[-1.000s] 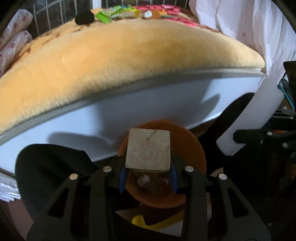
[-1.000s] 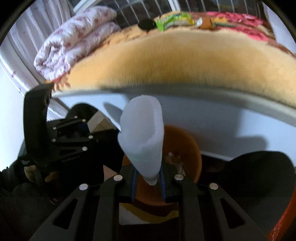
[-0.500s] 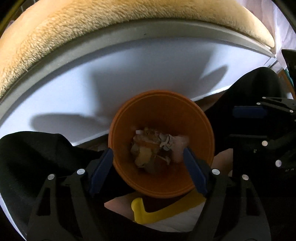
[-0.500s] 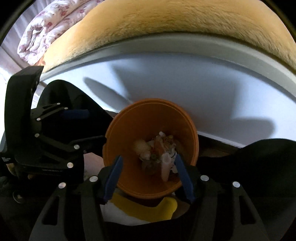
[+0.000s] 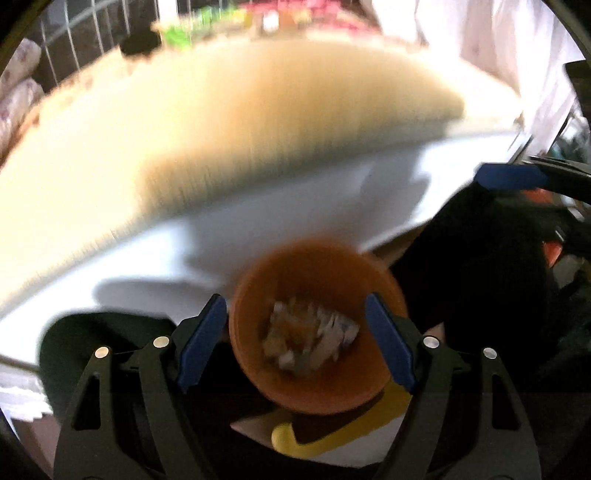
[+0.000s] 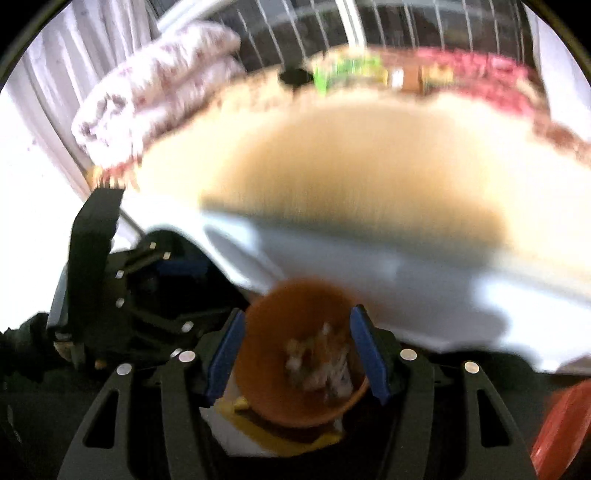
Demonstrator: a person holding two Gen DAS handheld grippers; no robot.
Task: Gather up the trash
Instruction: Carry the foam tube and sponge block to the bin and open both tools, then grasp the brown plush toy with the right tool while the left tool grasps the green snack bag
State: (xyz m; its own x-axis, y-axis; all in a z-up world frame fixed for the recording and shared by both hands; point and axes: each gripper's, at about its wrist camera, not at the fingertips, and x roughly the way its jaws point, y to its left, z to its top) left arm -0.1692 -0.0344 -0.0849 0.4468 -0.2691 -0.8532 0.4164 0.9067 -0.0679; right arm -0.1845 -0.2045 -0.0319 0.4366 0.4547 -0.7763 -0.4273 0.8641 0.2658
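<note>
An orange bin [image 5: 325, 269] stands on the floor below the bed's edge, with a heap of mixed trash [image 5: 310, 336] inside. My left gripper [image 5: 295, 343] is open and empty above the bin. The bin also shows in the right wrist view [image 6: 291, 306], with the trash [image 6: 321, 365] in it. My right gripper [image 6: 297, 354] is open and empty over it. Both views are motion-blurred. More wrappers [image 6: 347, 70] lie at the far side of the bed, also seen in the left wrist view [image 5: 199, 29].
A tan plush blanket [image 5: 221, 122] covers the bed, with a white bed side [image 5: 280, 210] below it. A folded floral quilt [image 6: 155, 88] lies at the bed's far left. A yellow and white thing [image 5: 332, 443] lies under the bin. A red object [image 6: 565, 432] is at lower right.
One second ago the left gripper held a brown square piece and the right a white rolled piece. Both opened and dropped them into the bin. Now both views tilt upward toward the bed.
</note>
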